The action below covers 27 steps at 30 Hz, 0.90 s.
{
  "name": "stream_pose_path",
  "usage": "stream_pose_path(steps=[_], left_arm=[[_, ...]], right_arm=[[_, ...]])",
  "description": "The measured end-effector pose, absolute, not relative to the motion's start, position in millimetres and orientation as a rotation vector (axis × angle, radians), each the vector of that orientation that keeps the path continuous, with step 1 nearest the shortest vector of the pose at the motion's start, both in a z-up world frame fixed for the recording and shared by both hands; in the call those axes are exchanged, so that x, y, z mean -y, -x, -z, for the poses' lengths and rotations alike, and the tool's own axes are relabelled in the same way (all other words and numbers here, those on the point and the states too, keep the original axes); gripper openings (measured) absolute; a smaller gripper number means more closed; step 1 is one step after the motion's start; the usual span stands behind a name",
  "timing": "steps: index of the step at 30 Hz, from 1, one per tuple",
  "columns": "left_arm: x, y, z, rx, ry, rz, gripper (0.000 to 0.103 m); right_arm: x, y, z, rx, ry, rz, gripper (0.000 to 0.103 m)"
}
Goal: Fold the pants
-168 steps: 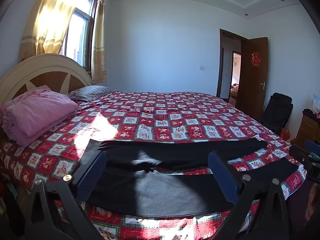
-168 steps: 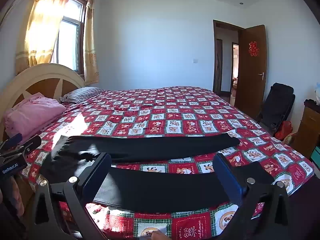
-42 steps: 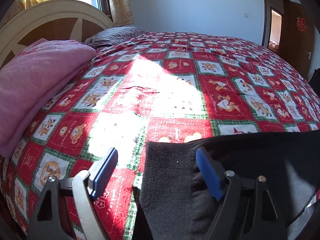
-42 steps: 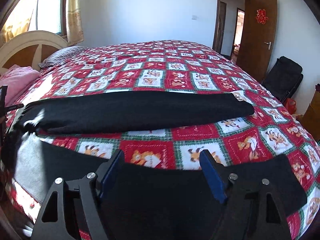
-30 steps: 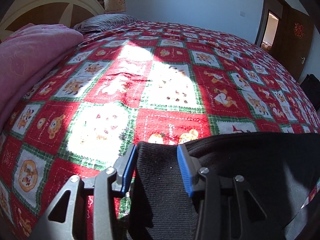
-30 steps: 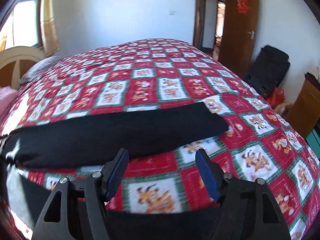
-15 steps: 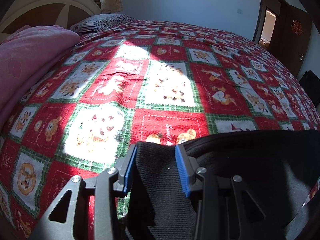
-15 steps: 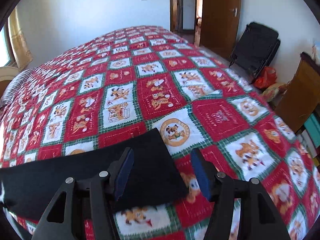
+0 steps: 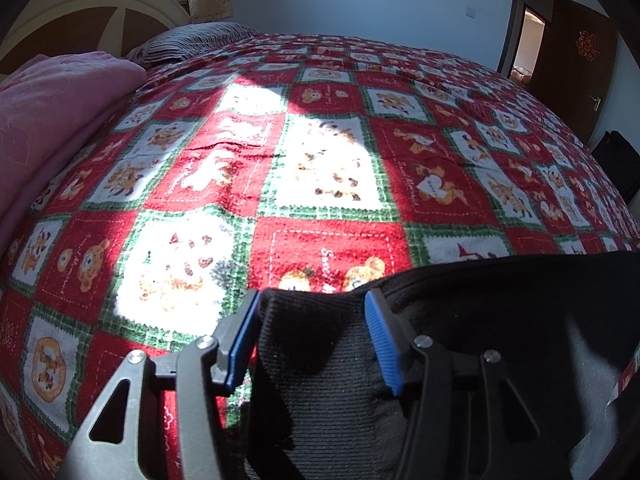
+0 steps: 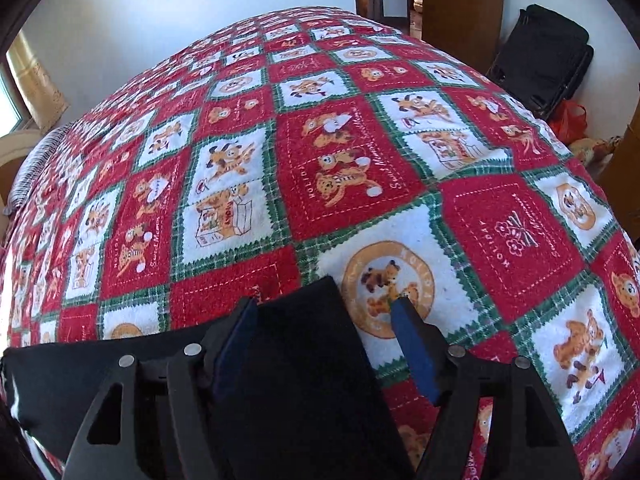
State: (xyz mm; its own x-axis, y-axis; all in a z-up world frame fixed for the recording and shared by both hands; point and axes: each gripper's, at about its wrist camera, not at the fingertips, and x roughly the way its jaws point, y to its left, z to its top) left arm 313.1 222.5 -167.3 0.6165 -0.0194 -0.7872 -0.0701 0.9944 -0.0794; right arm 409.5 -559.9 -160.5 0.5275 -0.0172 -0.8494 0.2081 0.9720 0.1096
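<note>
Black pants (image 9: 480, 320) lie across the near side of a bed covered with a red, white and green patchwork quilt (image 9: 320, 140). In the left wrist view my left gripper (image 9: 314, 312) has its blue pads on either side of the ribbed waistband corner (image 9: 316, 344), which bunches up between them. In the right wrist view my right gripper (image 10: 324, 320) is open over the cuff end of the far pant leg (image 10: 304, 352). That cuff lies flat on the quilt between the fingers.
A folded pink blanket (image 9: 52, 120) and a striped pillow (image 9: 192, 40) lie by the cream headboard (image 9: 80, 24). A brown door (image 10: 464, 4), a black folded chair (image 10: 548, 60) and a red bag (image 10: 568, 120) stand past the bed's foot.
My left gripper closed in on the waistband corner and has held still since. My right gripper swung right along the far leg to its cuff end and came lower.
</note>
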Motion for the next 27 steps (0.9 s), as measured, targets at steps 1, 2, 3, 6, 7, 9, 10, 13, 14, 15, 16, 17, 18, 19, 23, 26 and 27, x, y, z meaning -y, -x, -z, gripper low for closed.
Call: stream_pose_path(steps=[1, 2, 3, 6, 7, 9, 10, 13, 14, 15, 16, 17, 18, 19, 23, 26, 27], left_arm=[[-224.1, -312.3, 166.7, -0.899, 0.120, -0.017, 0.048], [-225.0, -311.4, 166.0, -0.893, 0.136, 0.002, 0.042], [-227.0, -310.4, 164.9, -0.885, 0.152, 0.025, 0.032], [-228.5, -306.9, 159.9, -0.857, 0.180, 0.058, 0.016], [-227.6, -305.6, 158.3, -0.849, 0.174, 0.060, 0.015], [-226.9, -303.2, 156.0, -0.840, 0.169, 0.064, 0.013], [-227.1, -301.6, 154.4, -0.831, 0.171, 0.065, 0.013], [-229.7, -297.1, 147.2, -0.800, 0.186, 0.070, 0.013], [-230.3, -295.6, 144.8, -0.789, 0.191, 0.071, 0.013], [-231.4, -294.3, 142.5, -0.781, 0.197, 0.075, 0.013], [-231.8, -292.5, 139.8, -0.769, 0.203, 0.080, 0.013], [-232.1, -290.4, 137.1, -0.758, 0.205, 0.083, 0.013], [-232.5, -288.2, 134.5, -0.750, 0.210, 0.087, 0.013], [-233.0, -285.1, 132.3, -0.739, 0.218, 0.093, 0.013], [-235.4, -272.1, 124.7, -0.702, 0.234, 0.109, 0.013], [-238.0, -261.9, 119.6, -0.677, 0.245, 0.120, 0.013], [-238.7, -257.7, 117.7, -0.667, 0.248, 0.123, 0.013]], right_arm=[[559.1, -410.2, 159.9, -1.007, -0.196, 0.133, 0.034], [559.2, -408.9, 158.1, -1.001, -0.198, 0.131, 0.018], [559.9, -408.1, 156.8, -1.001, -0.208, 0.126, 0.016], [555.7, -401.2, 148.9, -0.985, -0.184, 0.115, 0.007], [553.3, -397.0, 143.6, -0.970, -0.169, 0.117, 0.007], [550.9, -389.5, 134.2, -0.946, -0.173, 0.109, 0.007], [548.9, -386.2, 130.0, -0.935, -0.170, 0.106, 0.007], [543.3, -370.4, 111.3, -0.885, -0.149, 0.096, 0.006], [541.3, -365.0, 105.8, -0.869, -0.136, 0.096, 0.006], [540.1, -359.7, 100.2, -0.850, -0.128, 0.094, 0.006], [539.6, -353.5, 94.3, -0.828, -0.124, 0.090, 0.006], [539.5, -346.1, 88.9, -0.806, -0.123, 0.084, 0.006], [539.9, -340.1, 84.8, -0.790, -0.123, 0.078, 0.006], [540.3, -331.3, 78.9, -0.766, -0.125, 0.069, 0.006], [541.2, -301.4, 65.7, -0.705, -0.122, 0.057, 0.006], [542.6, -276.8, 59.4, -0.658, -0.125, 0.053, 0.005], [543.7, -268.8, 57.8, -0.642, -0.129, 0.050, 0.005]])
